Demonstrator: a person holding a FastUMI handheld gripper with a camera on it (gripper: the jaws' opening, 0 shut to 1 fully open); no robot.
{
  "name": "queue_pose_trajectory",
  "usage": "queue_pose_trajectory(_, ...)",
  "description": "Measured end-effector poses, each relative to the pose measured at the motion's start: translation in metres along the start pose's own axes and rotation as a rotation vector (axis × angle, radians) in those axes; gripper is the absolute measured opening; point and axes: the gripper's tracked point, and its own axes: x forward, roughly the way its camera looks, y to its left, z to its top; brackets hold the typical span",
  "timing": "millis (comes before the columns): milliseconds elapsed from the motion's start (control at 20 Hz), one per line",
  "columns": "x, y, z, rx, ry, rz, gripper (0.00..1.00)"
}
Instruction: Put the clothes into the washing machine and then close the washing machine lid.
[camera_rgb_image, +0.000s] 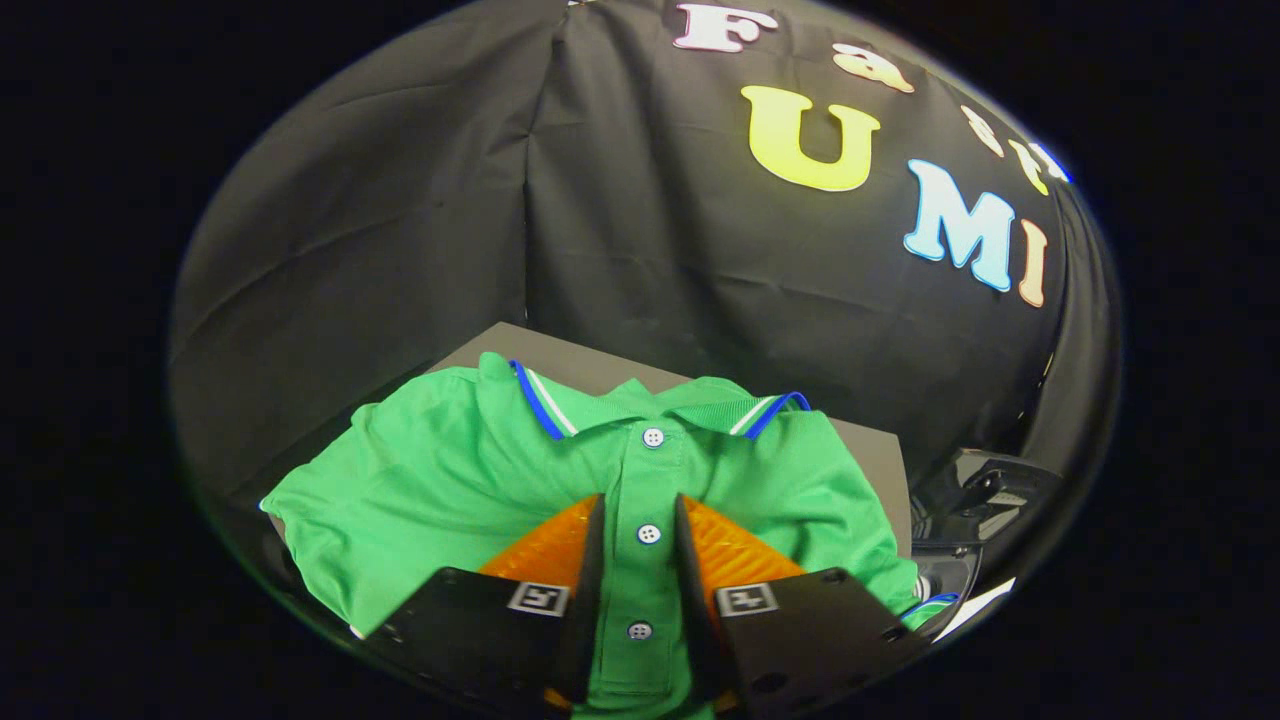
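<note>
Black cloth wall (640, 230) creased, seam at corner; grey tabletop (590, 365) below; dim light.

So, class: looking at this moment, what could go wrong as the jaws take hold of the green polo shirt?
1. The gripper straddles only the button placket of the green polo shirt, so a pinch may catch one thin layer and slip.
2. The shirt lies spread over the grey surface; lifted from the middle, its sleeves may trail and snag.

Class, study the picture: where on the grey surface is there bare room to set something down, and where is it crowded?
Bare strips of the grey surface lie beyond the green polo shirt collar and past its far shoulder. Elsewhere the shirt covers it. The hand-held gripper hangs open over the button placket.
</note>
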Motion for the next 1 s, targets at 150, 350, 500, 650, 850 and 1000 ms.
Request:
queue_pose_trajectory(150,-0.010,0.000,0.002,-0.068,-0.043,-0.027,0.10)
queue_pose_trajectory(350,-0.007,0.001,0.000,-0.062,-0.057,-0.008,0.01)
queue_pose_trajectory(500,-0.015,-0.001,0.009,-0.058,-0.078,0.003,0.01)
queue_pose_trajectory(650,-0.029,-0.001,0.018,-0.079,-0.109,-0.001,0.01)
queue_pose_trajectory(850,-0.056,-0.005,0.036,-0.037,-0.166,0.027,0.01)
queue_pose_trajectory(1000,-0.081,-0.017,0.054,-0.012,-0.205,0.038,0.01)
